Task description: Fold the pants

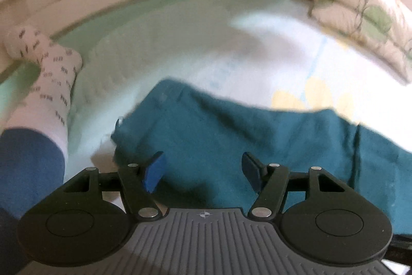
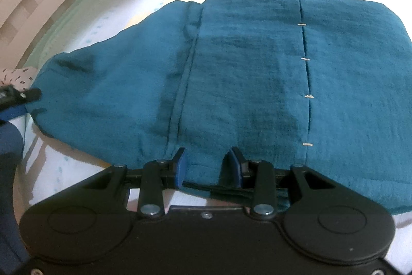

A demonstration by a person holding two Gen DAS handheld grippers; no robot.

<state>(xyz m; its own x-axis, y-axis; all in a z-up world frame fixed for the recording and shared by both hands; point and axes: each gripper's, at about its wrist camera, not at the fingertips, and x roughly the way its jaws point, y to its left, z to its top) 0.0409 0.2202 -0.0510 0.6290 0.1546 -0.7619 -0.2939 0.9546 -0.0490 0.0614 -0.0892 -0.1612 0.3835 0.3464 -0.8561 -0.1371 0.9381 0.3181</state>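
Both hand-held grippers [image 1: 203,166] [image 2: 207,164] angled down over pants [image 2: 244,84]

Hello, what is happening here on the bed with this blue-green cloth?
A person with a gripper in each hand is folding teal pants on a bed. The pants lie flat, already folded over. The left gripper is open above one end; the right gripper sits at the near edge, fingers apart, gripping nothing.
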